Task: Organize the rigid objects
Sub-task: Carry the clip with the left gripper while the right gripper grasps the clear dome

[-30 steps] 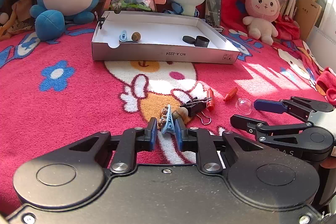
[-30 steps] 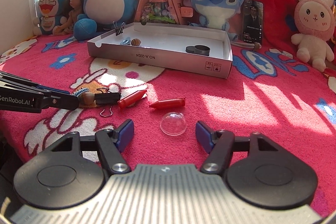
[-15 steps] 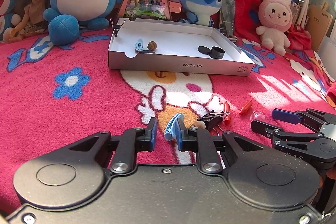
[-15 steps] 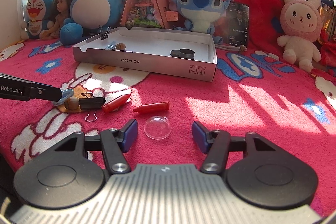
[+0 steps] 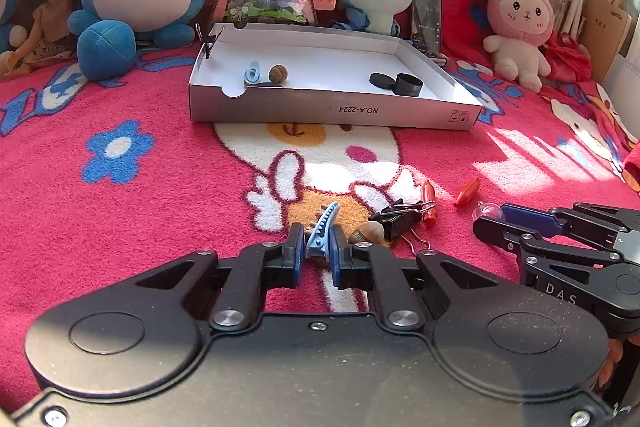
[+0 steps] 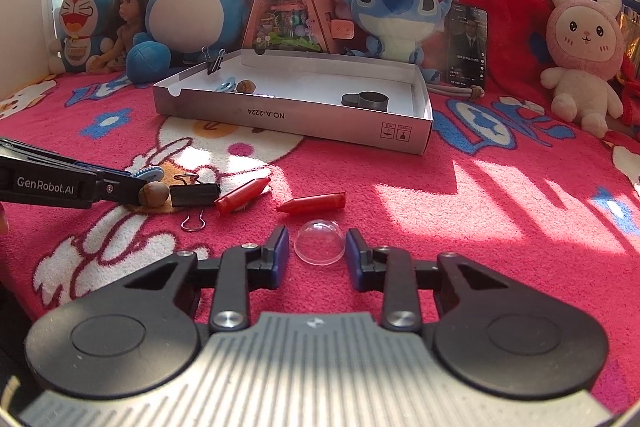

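Clear plastic dome [image 6: 319,241] sits between the closing right gripper [image 6: 316,257] pads (light, slippery; pinch low); left gripper [image 5: 316,255] clamps the blue clip [image 5: 322,229].

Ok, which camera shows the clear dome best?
The right wrist view: the clear dome sits whole between the closing pads of the right hand-held gripper. The left wrist view shows only a small glimpse beside that gripper.

The left claw [image 5: 316,255] pinches a small blue plastic hair clip [image 5: 322,231]; a white cardboard tray [image 5: 328,113] lies at twelve o'clock.
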Demonstrator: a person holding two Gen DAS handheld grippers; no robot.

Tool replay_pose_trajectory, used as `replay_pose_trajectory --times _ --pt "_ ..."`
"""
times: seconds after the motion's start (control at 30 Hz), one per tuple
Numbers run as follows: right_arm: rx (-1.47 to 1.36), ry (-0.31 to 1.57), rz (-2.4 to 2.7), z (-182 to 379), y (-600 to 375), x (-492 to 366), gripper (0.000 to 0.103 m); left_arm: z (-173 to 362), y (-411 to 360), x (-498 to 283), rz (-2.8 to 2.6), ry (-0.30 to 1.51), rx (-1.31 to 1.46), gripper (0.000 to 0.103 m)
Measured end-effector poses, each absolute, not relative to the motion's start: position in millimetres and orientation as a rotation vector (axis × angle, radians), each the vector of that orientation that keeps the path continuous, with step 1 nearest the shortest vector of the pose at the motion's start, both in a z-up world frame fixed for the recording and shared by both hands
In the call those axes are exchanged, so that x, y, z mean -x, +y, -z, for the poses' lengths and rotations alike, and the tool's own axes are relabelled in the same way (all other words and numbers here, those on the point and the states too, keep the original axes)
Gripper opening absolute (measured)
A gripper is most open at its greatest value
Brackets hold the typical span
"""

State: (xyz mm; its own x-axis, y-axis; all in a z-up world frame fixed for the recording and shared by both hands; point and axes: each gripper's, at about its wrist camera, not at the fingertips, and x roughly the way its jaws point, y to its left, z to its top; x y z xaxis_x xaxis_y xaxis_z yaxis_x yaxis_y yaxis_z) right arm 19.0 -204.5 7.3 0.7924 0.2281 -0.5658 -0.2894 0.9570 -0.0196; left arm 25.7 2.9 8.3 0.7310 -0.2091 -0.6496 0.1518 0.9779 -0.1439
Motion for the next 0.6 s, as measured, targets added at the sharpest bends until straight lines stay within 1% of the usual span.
replay_pose_trajectory --times 0.6 --pt "0.082 0.558 -0.267 -19.3 -204.4 -21.1 0.033 -22.4 5.4 -22.6 0.186 0.677 0.079 0.012"
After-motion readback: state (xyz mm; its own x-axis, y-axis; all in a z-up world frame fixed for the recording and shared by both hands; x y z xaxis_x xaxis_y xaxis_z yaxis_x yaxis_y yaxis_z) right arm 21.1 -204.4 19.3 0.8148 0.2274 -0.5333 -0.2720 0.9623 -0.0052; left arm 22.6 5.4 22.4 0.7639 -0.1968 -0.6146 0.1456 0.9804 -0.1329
